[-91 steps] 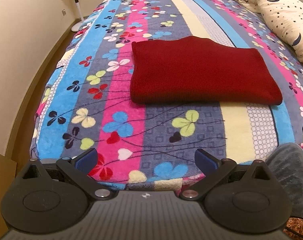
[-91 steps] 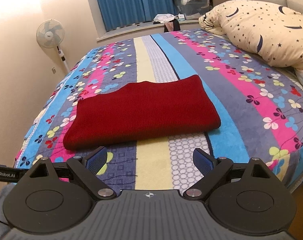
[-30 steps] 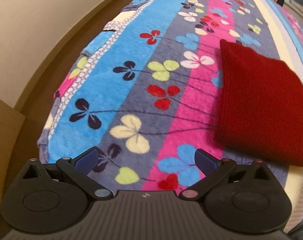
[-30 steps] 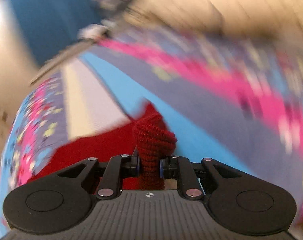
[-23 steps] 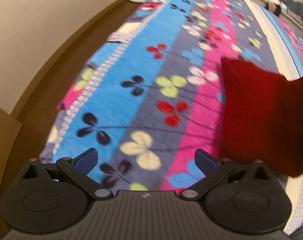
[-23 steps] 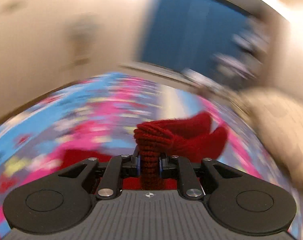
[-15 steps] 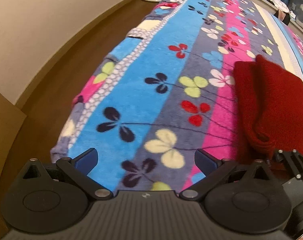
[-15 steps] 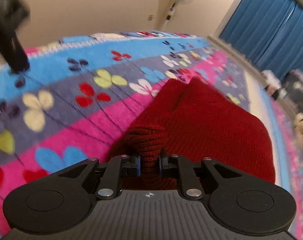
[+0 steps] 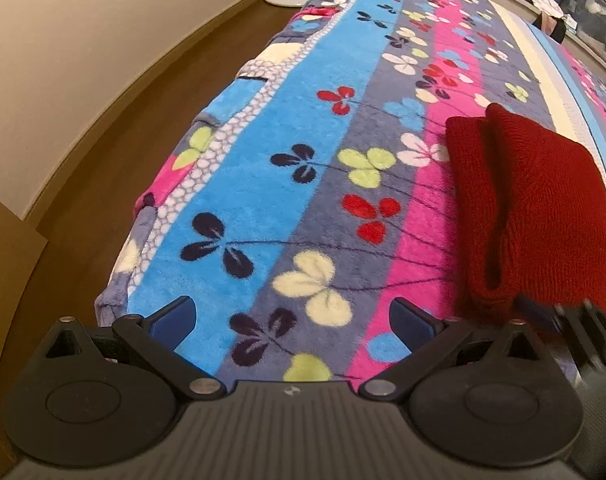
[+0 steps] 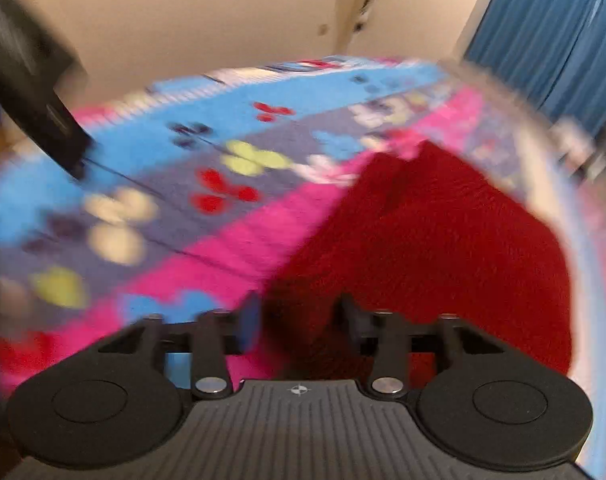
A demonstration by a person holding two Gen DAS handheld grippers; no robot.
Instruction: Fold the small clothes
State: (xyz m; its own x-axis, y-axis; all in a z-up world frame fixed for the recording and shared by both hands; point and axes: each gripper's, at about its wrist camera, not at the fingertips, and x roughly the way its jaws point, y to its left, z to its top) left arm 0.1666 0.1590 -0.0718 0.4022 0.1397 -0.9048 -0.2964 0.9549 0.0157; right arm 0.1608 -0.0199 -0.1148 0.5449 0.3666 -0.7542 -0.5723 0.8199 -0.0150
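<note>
We see a dark red knitted garment (image 9: 531,208), folded over on itself, lying on the bed's striped floral fleece blanket (image 9: 263,168) near its front edge. Our left gripper (image 9: 291,314) hovers spread wide above the blanket, grasping nothing. Our right gripper (image 10: 299,318) sits parted at the garment's near fold, released, in a blurred view

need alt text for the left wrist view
A folded dark red knitted garment lies on a striped floral fleece blanket covering a bed, right of the open, empty left gripper. The right gripper is blurred at the garment's near corner.
</note>
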